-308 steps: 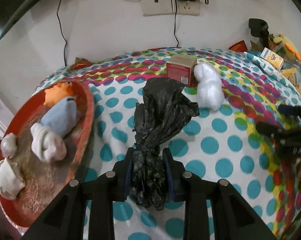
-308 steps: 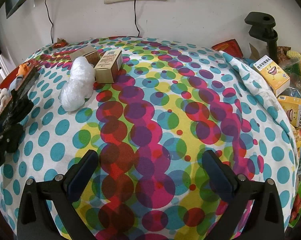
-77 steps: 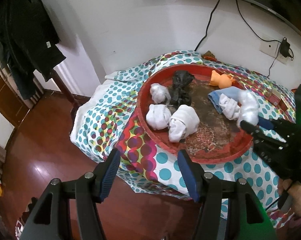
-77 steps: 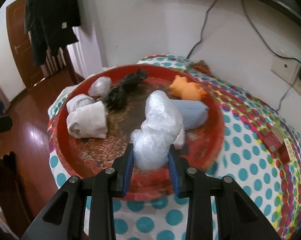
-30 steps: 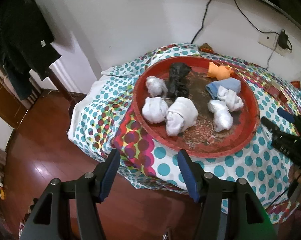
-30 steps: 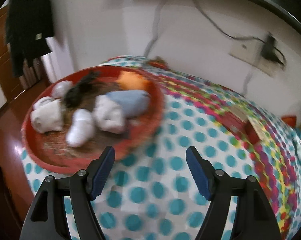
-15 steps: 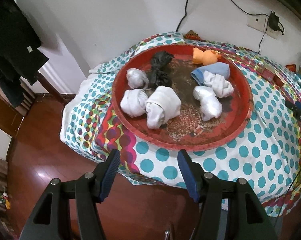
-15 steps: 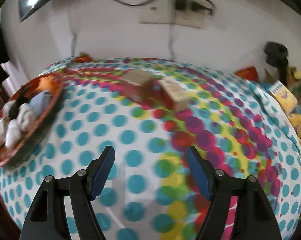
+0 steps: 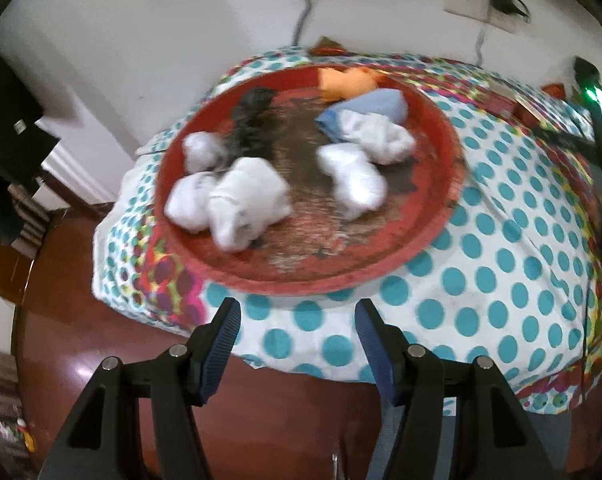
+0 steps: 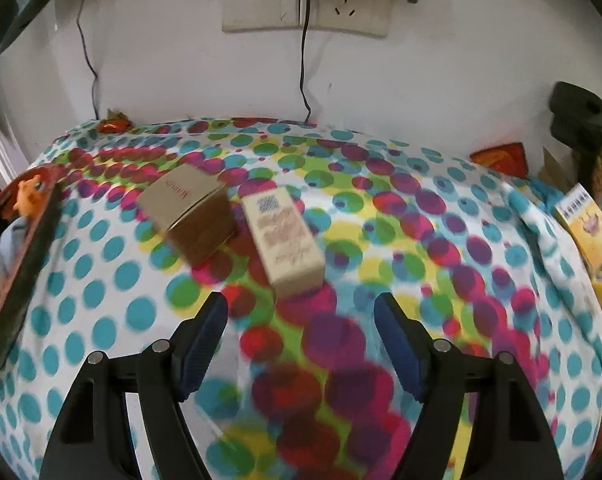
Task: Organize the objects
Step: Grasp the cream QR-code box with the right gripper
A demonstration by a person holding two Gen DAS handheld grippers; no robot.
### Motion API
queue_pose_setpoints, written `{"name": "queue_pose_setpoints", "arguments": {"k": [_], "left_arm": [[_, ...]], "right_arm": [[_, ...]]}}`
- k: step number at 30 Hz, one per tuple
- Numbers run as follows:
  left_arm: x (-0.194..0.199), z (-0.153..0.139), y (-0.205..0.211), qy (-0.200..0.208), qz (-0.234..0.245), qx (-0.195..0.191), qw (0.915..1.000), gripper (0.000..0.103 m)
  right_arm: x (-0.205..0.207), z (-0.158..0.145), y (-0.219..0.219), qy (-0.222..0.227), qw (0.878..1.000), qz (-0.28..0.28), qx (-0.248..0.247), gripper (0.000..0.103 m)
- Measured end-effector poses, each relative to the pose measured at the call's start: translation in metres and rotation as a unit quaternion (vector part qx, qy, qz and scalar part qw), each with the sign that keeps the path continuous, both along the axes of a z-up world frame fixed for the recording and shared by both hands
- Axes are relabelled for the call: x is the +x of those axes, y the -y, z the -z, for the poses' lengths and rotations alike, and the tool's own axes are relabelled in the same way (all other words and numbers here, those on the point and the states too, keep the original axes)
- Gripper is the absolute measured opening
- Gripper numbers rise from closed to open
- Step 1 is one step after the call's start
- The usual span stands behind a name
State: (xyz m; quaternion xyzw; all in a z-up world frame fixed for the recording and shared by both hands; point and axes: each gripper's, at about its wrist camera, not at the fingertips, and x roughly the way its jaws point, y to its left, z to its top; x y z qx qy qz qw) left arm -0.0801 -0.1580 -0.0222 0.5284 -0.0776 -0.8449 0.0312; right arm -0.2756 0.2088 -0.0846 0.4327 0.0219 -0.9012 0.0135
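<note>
A round red tray (image 9: 441, 236) lies on the dotted tablecloth (image 9: 481, 280). In it are several white bundles (image 9: 245, 200), a black plastic bag (image 9: 253, 128), a blue cloth (image 9: 373, 106) and an orange toy (image 9: 345, 82). My left gripper (image 9: 297, 332) stands open and empty over the table's near edge, short of the tray. In the right wrist view a brown box (image 10: 193, 208) and a beige box (image 10: 287, 240) lie side by side on the cloth. My right gripper (image 10: 301, 332) is open and empty just in front of the beige box.
The tray's rim (image 10: 25, 252) shows at the left edge of the right wrist view. Yellow cartons (image 10: 587, 224) and a black clamp (image 10: 577, 120) stand at the table's right end. Wall sockets (image 10: 305, 0) with cables hang behind. Wooden floor (image 9: 81, 360) lies below the table edge.
My right gripper swung away from the tray, to the right, and now faces the two boxes. My left gripper moved closer to the tray, which now looks larger.
</note>
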Motion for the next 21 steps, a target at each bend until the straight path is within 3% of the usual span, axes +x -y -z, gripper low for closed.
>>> {"name": "queue_pose_setpoints", "arguments": {"k": [4,7,10,11,12,21], "left_arm": [[-0.001,0.014,-0.026,0.016,0.038,0.001,0.9992,0.061],[0.001,0.023,-0.046,0.022,0.068,0.004,0.9974,0.061],[0.002,0.029,-0.063,0.023,0.094,0.014,0.9952,0.061],[0.002,0.031,-0.067,0.023,0.099,0.016,0.9947,0.061],[0.003,0.033,-0.072,0.023,0.105,0.016,0.9941,0.061],[0.002,0.054,-0.117,0.031,0.141,0.012,0.9894,0.061]], "right_arm": [[-0.024,0.006,0.001,0.011,1.0,-0.009,0.01,0.073],[-0.031,0.007,0.0,0.01,1.0,-0.021,-0.007,0.067],[-0.028,0.006,0.004,0.005,0.999,-0.035,-0.009,0.044],[-0.025,0.005,0.005,0.003,0.999,-0.039,-0.008,0.032],[-0.022,0.004,0.006,0.002,0.999,-0.043,-0.01,0.028],[0.045,0.002,-0.02,0.002,0.999,-0.031,-0.013,0.028]]}}
